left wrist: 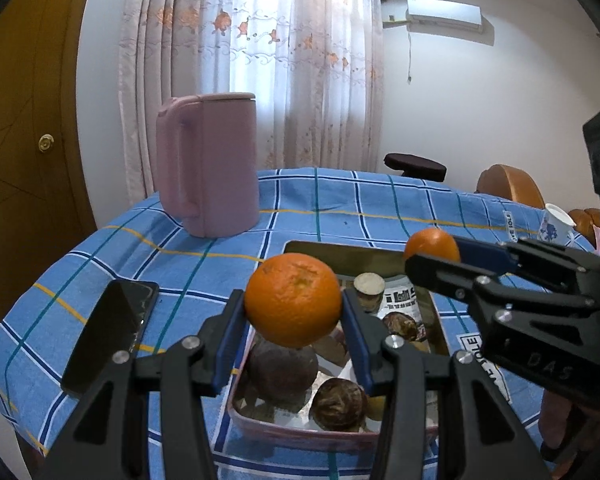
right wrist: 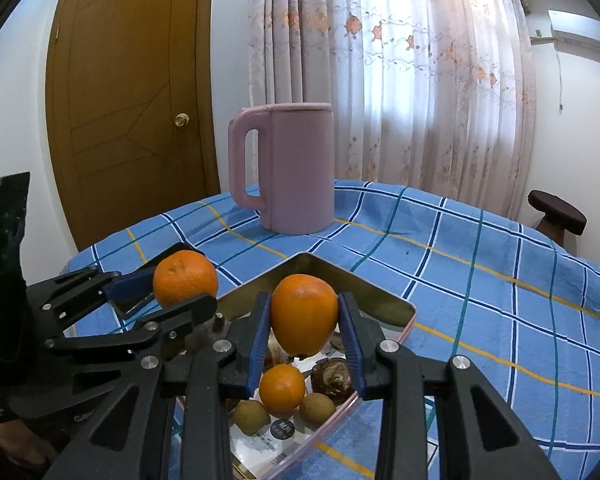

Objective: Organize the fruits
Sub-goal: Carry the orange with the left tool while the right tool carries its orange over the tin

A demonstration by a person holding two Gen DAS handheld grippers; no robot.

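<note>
Above the tin point(left wrist: 300, 245), two oranges held up off the desk point(left wrist: 100, 264), one per gripper. Left gripper point(left wrist: 294, 312): blue-padded fingers point(left wrist: 230, 340) pinching a large orange point(left wrist: 293, 299) from both sides, directly over the tin's near end. Right gripper point(right wrist: 304, 322): fingers point(right wrist: 350, 344) pinching a second orange point(right wrist: 304, 314), over the tin's middle; same gripper seen in the left view at point(left wrist: 434, 258), reaching in from the tin's right. Inside the tin: a small orange point(right wrist: 282, 390), two kiwis point(right wrist: 252, 416) at its near side, a dark round fruit point(left wrist: 282, 370), a brown wrinkled one point(left wrist: 340, 404) and printed packets point(left wrist: 400, 308). Behind the tin, a pink jug point(left wrist: 212, 164) upright on the blue checked cloth. Left of the tin, a black phone point(left wrist: 112, 332) lying flat. Far right of the tin, a paper cup point(left wrist: 556, 226) near the desk edge.
</note>
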